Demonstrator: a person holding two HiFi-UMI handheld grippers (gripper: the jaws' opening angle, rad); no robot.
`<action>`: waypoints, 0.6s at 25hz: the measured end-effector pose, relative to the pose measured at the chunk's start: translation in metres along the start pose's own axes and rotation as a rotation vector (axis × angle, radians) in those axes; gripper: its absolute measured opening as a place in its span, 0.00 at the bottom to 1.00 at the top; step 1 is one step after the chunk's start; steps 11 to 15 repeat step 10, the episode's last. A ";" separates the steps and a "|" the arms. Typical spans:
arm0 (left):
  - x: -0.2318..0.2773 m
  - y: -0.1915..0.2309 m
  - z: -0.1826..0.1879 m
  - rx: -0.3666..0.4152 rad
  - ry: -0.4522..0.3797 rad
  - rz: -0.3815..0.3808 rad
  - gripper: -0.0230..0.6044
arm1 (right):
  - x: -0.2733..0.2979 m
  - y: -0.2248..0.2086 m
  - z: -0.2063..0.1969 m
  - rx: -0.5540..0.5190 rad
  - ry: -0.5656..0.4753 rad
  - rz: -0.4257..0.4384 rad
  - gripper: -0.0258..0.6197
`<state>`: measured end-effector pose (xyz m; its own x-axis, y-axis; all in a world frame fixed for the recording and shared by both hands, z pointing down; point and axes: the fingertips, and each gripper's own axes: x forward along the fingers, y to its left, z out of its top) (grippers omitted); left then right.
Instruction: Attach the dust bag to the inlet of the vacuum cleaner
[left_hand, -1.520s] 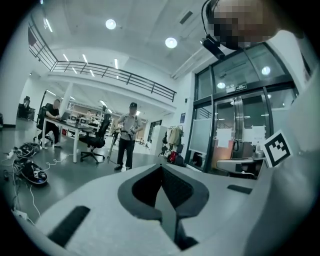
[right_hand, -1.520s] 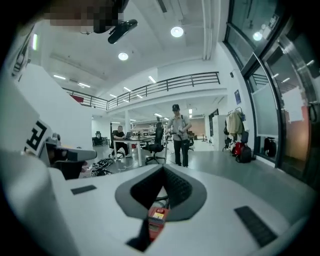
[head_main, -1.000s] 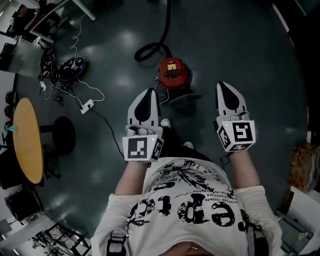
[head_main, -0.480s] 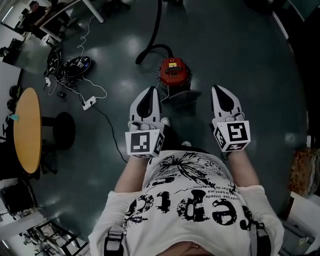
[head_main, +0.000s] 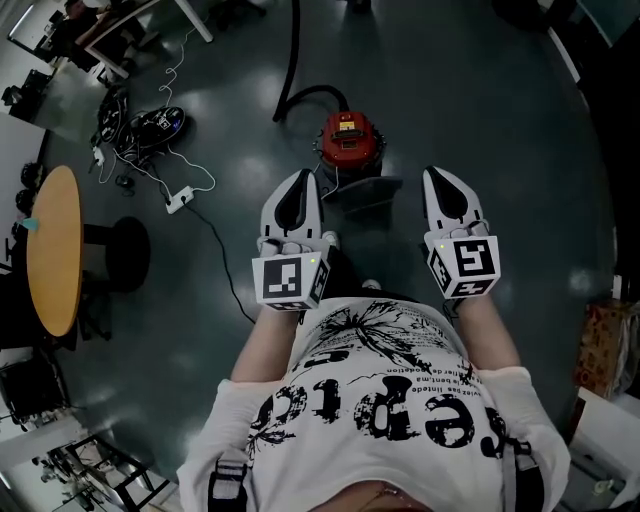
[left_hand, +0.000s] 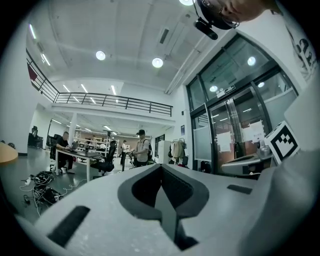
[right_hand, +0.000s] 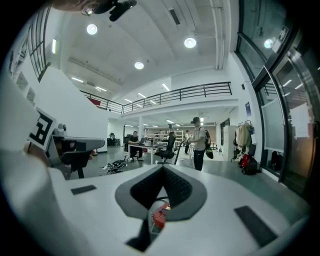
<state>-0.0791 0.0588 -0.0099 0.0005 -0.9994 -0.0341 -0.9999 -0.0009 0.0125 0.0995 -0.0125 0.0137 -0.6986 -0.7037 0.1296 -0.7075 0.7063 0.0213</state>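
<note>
1. Find the vacuum cleaner (head_main: 350, 140) standing on the floor (head_main: 480, 90) straight ahead of the person, in line with the gap between the two grippers. Note the hose (head_main: 295, 60) running off on its far side.
2. Note the dark flat piece (head_main: 362, 190) on the floor against the near side of the vacuum cleaner. Probably the dust bag, but not certain.
3. Treat the dust bag as light, soft and easily torn. Expect a stiffer collar round its opening, and take hold there, not on the body.
4. Left gripper (head_main: 297, 178): jaws together, nothing held. Right gripper (head_main: 441, 176): likewise closed and empty, with only the red vacuum cleaner showing beyond the slit.
5. Against one second earlier: both grippers slightly nearer the vacuum cleaner, right gripper shifted inward, jaws unchanged, vacuum cleaner and flat piece unmoved.
</note>
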 end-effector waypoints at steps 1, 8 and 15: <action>-0.001 0.000 -0.001 -0.005 0.003 0.003 0.04 | -0.001 0.000 -0.001 0.000 0.003 0.000 0.04; -0.001 -0.003 -0.015 -0.014 0.034 0.002 0.04 | -0.001 -0.002 -0.010 0.008 0.019 0.003 0.04; 0.001 -0.003 -0.019 -0.010 0.043 0.001 0.04 | 0.001 -0.003 -0.011 0.011 0.016 0.003 0.04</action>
